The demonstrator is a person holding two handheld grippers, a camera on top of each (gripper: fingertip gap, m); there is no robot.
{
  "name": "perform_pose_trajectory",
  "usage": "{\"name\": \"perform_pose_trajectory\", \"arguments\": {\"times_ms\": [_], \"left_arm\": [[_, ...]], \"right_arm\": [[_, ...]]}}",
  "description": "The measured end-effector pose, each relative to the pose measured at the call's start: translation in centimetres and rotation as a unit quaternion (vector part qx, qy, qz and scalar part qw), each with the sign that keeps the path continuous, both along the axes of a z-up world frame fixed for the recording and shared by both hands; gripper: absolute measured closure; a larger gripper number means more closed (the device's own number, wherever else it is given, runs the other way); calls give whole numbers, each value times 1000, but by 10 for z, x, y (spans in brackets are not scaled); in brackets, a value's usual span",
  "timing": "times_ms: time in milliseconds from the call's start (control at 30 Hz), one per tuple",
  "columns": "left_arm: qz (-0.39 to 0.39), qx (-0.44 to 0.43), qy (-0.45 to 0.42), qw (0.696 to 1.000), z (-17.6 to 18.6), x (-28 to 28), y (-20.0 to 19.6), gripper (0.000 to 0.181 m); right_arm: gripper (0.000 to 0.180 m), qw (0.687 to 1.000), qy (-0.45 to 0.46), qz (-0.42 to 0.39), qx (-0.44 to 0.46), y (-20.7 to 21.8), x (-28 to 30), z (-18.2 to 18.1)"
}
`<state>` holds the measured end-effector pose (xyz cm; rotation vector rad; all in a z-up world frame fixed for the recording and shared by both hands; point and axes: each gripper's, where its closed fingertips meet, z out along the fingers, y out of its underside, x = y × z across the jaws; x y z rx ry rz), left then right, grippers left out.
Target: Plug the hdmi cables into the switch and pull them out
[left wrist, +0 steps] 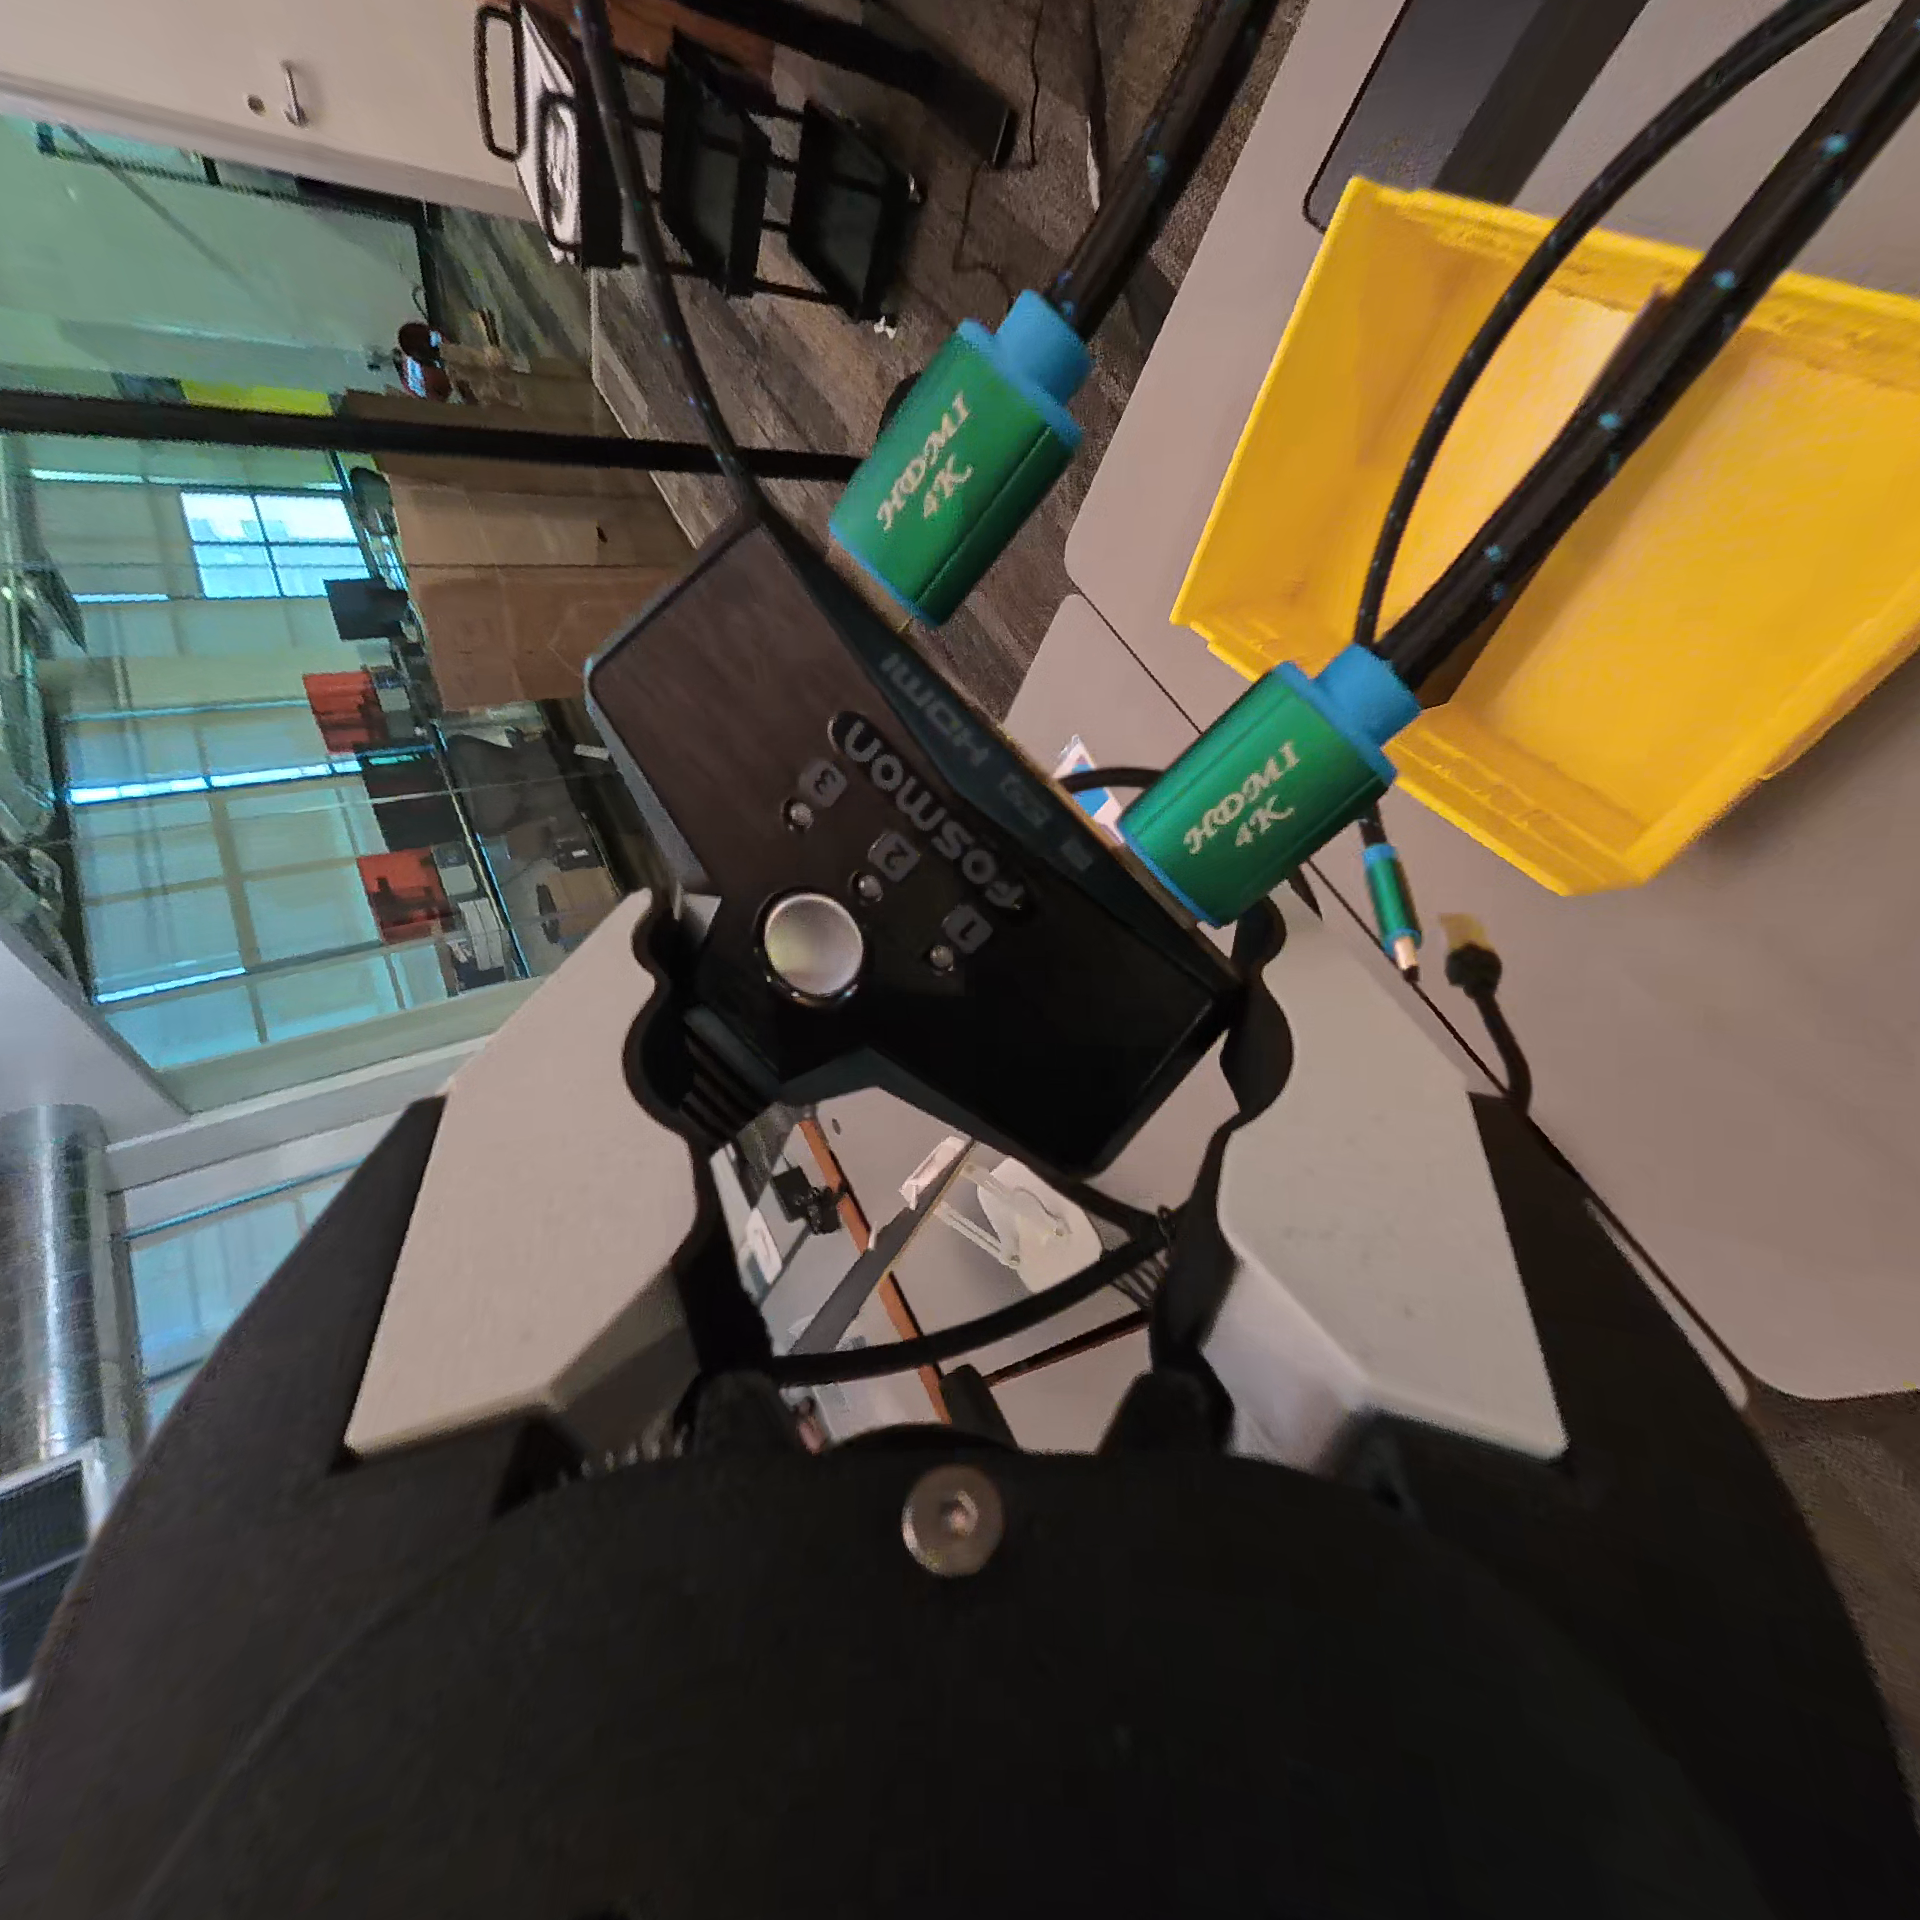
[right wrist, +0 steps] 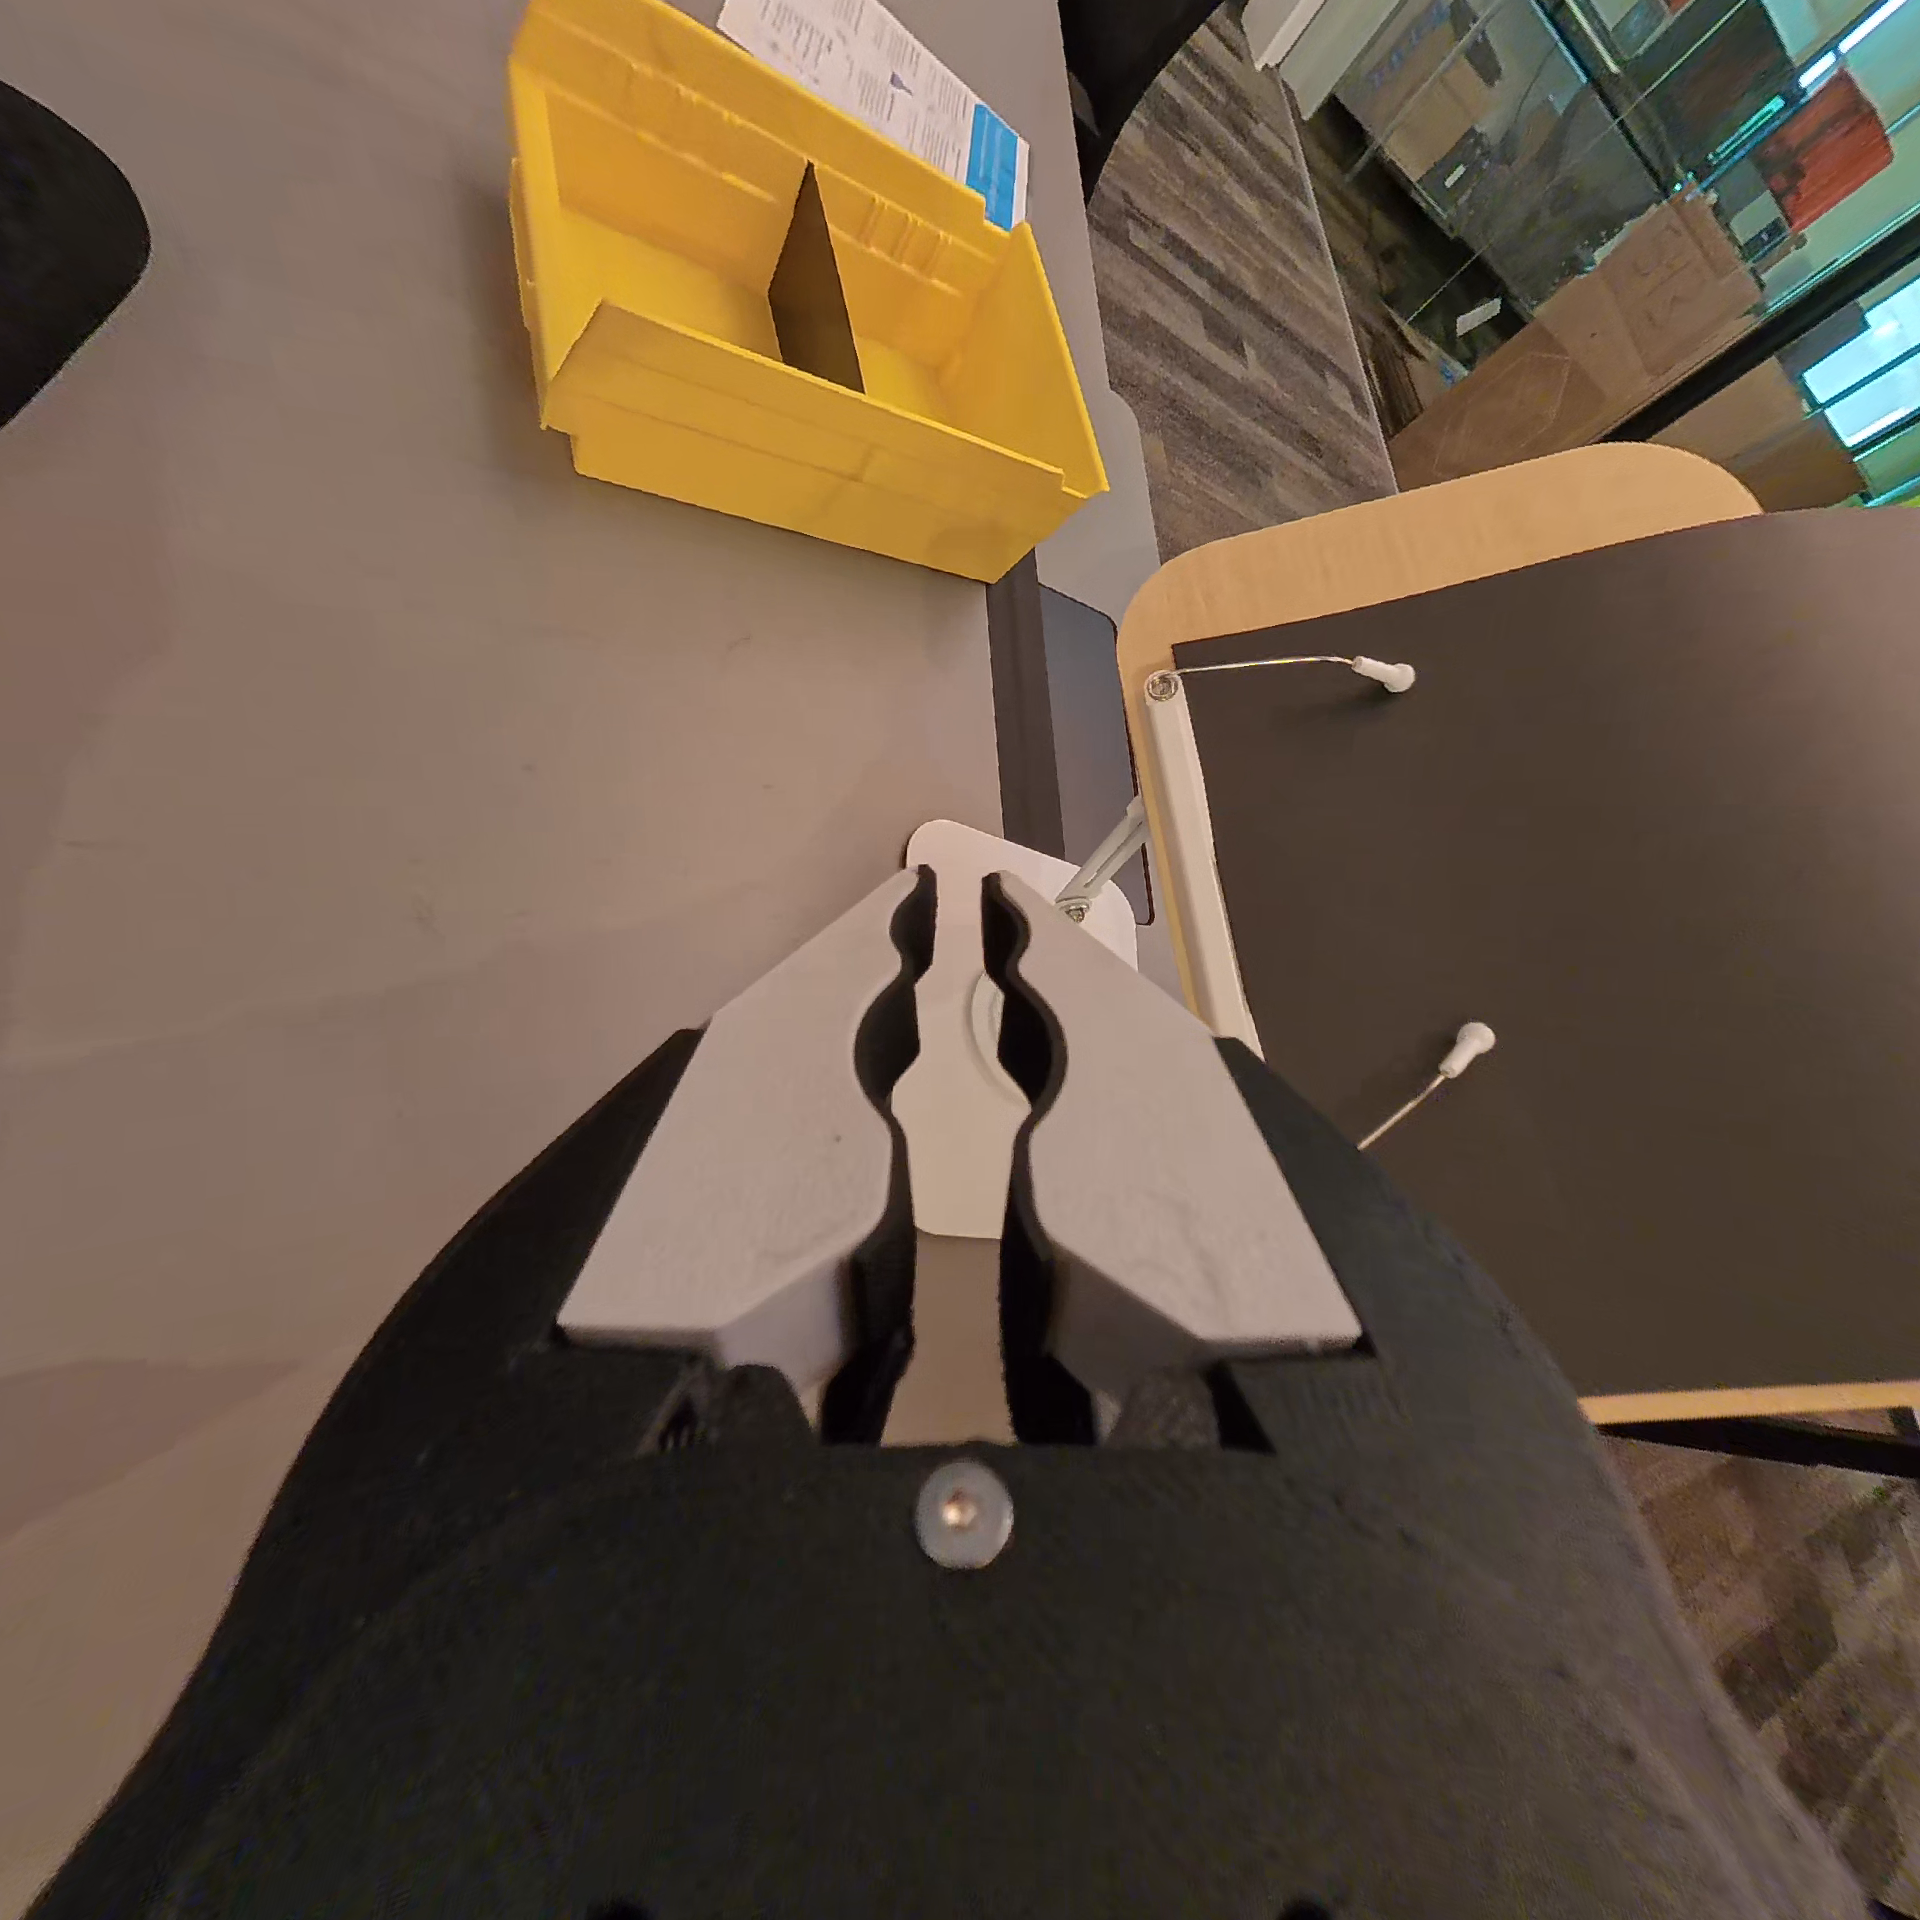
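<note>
My left gripper is shut on a black HDMI switch and holds it up in the air, tilted, above the grey table. Two green HDMI plugs with blue collars sit in the switch's right side: one at the far end, one at the near end. Their black braided cables run up and away. My right gripper hovers over the table, its jaws almost together with nothing between them.
A yellow bin stands on the table behind the plugs; it also shows in the right wrist view, with paper behind it. Two small loose plugs lie on the table. A white clamp base and a dark panel are at the table's edge. The left gripper's tips are roughly 50 cm from the right gripper's.
</note>
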<state>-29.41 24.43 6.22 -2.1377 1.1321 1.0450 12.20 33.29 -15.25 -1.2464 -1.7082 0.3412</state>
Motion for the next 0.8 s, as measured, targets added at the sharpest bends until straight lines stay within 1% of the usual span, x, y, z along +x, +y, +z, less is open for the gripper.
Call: {"name": "perform_pose_trajectory", "arguments": {"times_ms": [167, 300, 367, 467, 567, 700, 800], "left_arm": [[-51, -16, -1, 999, 14, 53, -17, 77], [-115, -33, -38, 992, 18, 113, -30, 77], [-142, -49, -66, 986, 13, 147, -35, 77], [-177, -79, -80, 978, -2, 195, -37, 77], [-228, -117, -123, 959, -22, 245, -40, 77], [-264, -170, -165, 935, -54, 294, -37, 77], [-283, -205, -180, 920, -87, 323, -34, 77]], "right_arm": [[173, 1000, 9, -5, 4, -1, 8, 6], [173, 1000, 21, -13, 9, -1, 18, 13], [173, 999, 29, -18, 11, -1, 24, 17], [173, 999, 42, -28, 14, 0, 36, 23], [172, 997, 56, -45, 16, 2, 51, 30], [173, 993, 86, -79, 21, 5, 77, 43], [173, 988, 110, -101, 30, 5, 99, 53]]}}
